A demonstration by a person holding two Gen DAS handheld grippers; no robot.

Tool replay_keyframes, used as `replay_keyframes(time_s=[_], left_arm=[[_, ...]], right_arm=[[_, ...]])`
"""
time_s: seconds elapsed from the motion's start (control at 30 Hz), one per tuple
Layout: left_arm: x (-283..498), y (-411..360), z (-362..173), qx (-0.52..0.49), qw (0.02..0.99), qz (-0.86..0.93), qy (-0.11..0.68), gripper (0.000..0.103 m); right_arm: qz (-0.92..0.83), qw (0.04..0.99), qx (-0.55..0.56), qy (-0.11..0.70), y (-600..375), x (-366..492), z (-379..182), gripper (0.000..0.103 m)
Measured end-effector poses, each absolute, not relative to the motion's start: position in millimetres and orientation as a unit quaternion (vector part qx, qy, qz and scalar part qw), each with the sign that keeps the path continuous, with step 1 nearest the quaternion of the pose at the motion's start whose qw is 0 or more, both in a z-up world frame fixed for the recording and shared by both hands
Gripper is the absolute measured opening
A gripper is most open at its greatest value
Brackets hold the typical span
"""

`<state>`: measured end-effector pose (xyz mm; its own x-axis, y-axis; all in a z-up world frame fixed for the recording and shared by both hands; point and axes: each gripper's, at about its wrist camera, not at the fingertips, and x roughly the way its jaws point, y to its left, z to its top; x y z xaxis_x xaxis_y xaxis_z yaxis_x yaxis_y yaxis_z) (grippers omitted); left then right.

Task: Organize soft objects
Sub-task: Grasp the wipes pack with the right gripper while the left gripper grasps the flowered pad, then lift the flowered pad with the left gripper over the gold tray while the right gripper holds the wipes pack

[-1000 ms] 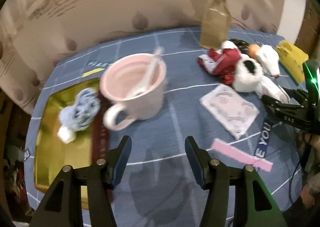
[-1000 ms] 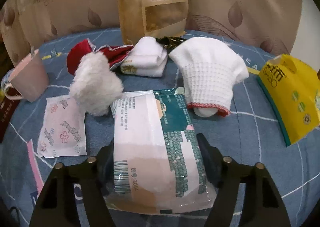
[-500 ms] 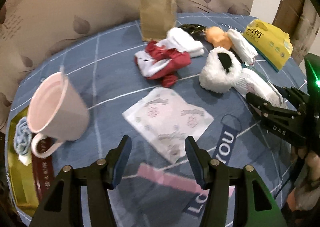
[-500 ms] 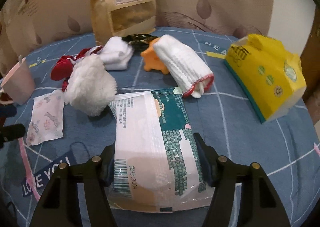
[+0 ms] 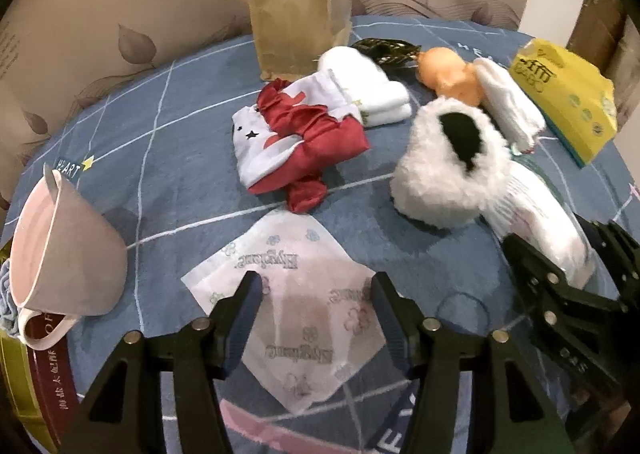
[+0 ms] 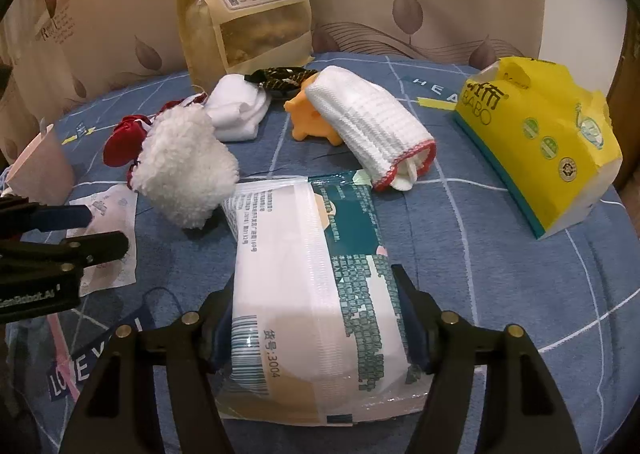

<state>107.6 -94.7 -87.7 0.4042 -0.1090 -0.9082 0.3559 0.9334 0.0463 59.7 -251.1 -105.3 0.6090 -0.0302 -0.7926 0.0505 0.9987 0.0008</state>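
My left gripper (image 5: 316, 294) is open and empty, its fingers over a flat white wipe sachet (image 5: 292, 306) on the blue cloth. My right gripper (image 6: 316, 294) is shut on a plastic-wrapped pack of white soft goods (image 6: 308, 286), which also shows in the left wrist view (image 5: 536, 214). Beyond lie a fluffy white slipper (image 5: 448, 166), a red and white cloth (image 5: 300, 142), folded white socks (image 5: 368, 90) and a white knitted cloth (image 6: 368, 126) over an orange toy (image 6: 308, 122).
A pink mug (image 5: 60, 250) stands at the left beside a gold tray (image 5: 16, 382) holding a blue cloth. A brown paper bag (image 6: 244, 2) stands at the back. A yellow tissue pack (image 6: 540, 142) lies at the right. A "LOVE YOU" strap (image 6: 96, 358) lies near.
My left gripper has swung right, away from the mug and tray, and now sits over the wipe sachet. My right gripper still holds the pack, with little movement.
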Motion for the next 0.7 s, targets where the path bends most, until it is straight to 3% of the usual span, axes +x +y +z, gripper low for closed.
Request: replay_keyframes(time_s=[0.13, 0.2, 0.33, 0.37, 0.7], left_arm=[[111, -83, -90, 0.093, 0.83, -0.141, 0.532, 0.068], [112, -78, -90, 0.081, 0.827, -0.147, 0.537, 0.064], [104, -78, -86, 0.09, 0.826, -0.161, 0.532, 0.023], [102, -80, -85, 0.094, 0.824, -0.165, 0.534, 0.02], [95, -74, -76, 0.086, 0.825, -0.184, 0.527, 0.012]], right_arm=[[-0.021, 0.897, 0.011, 0.442, -251, 59, -105, 0.066], [-0.021, 0.897, 0.011, 0.441, -251, 59, -106, 0.066], [-0.021, 0.897, 0.01, 0.441, -251, 59, -106, 0.066], [-0.021, 0.897, 0.01, 0.442, -251, 59, -106, 0.067], [-0.021, 0.897, 0.01, 0.442, -250, 59, -107, 0.067]])
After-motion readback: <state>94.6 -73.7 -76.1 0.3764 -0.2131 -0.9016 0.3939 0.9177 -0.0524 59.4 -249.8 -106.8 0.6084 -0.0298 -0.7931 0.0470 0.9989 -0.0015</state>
